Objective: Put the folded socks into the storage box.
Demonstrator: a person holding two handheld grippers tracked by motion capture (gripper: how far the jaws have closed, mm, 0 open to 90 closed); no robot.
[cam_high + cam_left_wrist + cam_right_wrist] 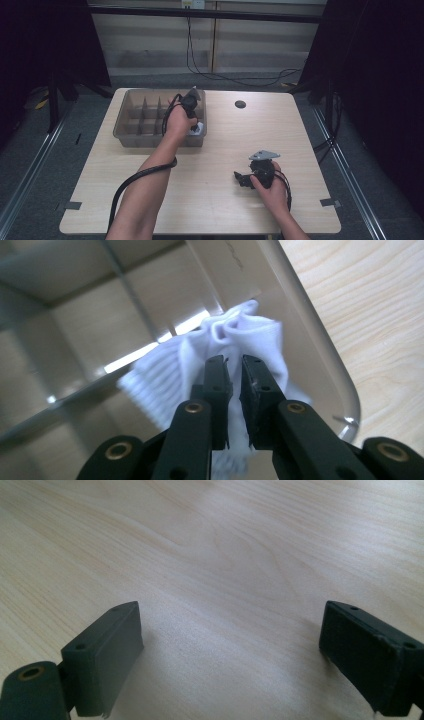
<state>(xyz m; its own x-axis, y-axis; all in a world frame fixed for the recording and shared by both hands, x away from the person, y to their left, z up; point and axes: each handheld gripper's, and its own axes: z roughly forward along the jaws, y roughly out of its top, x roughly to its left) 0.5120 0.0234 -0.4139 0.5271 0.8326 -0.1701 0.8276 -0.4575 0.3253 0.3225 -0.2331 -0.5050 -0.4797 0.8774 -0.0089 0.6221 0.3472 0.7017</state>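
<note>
A white ribbed sock (250, 335) lies bunched in the near right corner compartment of a grey divided tray (131, 135). My left gripper (234, 360) points down into that compartment, its jaws nearly together with a fold of the sock pinched between them. From above, the left gripper (196, 125) sits at the tray's right end with a bit of the sock (200, 127) beside the hand. My right gripper (241, 178) rests low over the bare tabletop at the front right. Its jaws (230, 630) stand wide apart with nothing between them.
The tray's rounded rim (320, 355) runs close to the left jaws, with bare wood beyond it. A dark round grommet (240, 104) sits in the table behind the right hand. Tape marks lie near the front corners (73, 205) (331, 202).
</note>
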